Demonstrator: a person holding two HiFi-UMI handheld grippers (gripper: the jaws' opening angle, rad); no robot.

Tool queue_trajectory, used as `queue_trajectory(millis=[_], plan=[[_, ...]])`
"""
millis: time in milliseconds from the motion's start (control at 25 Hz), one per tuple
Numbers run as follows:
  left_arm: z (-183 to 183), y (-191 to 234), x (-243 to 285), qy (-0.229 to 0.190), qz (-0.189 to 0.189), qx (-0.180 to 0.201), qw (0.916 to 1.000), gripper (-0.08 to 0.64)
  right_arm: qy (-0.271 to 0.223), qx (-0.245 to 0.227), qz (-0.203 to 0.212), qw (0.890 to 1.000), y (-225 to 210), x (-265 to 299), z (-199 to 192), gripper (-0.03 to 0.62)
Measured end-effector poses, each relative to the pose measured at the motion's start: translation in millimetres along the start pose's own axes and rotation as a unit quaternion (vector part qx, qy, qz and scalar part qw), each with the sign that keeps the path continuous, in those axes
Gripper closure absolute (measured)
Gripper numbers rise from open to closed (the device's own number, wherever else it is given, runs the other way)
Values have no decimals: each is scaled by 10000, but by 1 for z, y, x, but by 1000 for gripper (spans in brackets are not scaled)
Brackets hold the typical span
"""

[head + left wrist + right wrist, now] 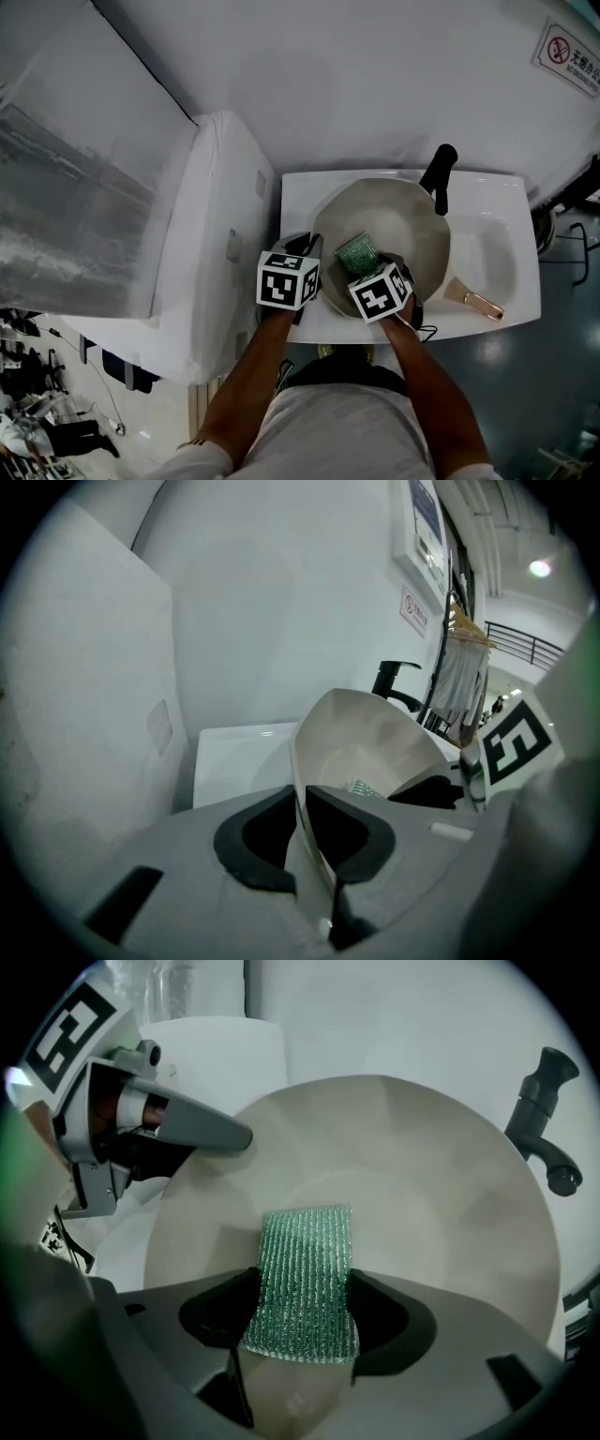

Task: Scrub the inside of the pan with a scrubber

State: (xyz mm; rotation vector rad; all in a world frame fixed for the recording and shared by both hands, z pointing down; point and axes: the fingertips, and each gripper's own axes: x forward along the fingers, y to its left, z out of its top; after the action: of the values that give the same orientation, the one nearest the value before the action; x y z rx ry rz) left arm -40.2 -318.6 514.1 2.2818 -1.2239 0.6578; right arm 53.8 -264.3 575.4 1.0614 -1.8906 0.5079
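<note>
- Pan: pale inside, sits tilted in white sink, its inside facing the person; near-left rim raised
- Left gripper: jaws closed on pan's thin rim at the left side, one pad inside the wall, one outside; it reaches in over sink's left edge
- Right gripper: jaws clamped on green scrubber, which sticks out past the pads as a flat ribbed strip
- Scrubber is over the near-left part of pan's inside, just beside the left gripper's tip; whether it touches the surface I cannot tell
- The two grippers are close together at the near-left rim; their marker cubes almost side by side in head view
- Black tap: stands at the far side, right behind pan's far rim
- Tan handle w/ copper end: lies in sink at pan's near-right; cannot tell if it is joined to pan
- White appliance: right against sink's left side, clear plastic sheet over it
- Red-and-white sign on wall, far right
- Person's forearms come in from bottom edge, one to each gripper
</note>
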Motion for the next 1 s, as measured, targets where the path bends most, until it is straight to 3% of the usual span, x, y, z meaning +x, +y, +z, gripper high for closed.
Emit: queue_trajectory(millis=[640, 760, 1000], plan=[[0, 0, 0, -15, -4, 23, 10000, 515, 195, 184, -675, 9974, -66, -28, -27, 288], [0, 0, 0, -10, -4, 35, 10000, 515, 120, 151, -562, 9982, -57, -35, -24, 288], [0, 0, 0, -9, 7, 32, 10000, 515, -22, 17, 53, 10000, -3, -32, -11, 288]])
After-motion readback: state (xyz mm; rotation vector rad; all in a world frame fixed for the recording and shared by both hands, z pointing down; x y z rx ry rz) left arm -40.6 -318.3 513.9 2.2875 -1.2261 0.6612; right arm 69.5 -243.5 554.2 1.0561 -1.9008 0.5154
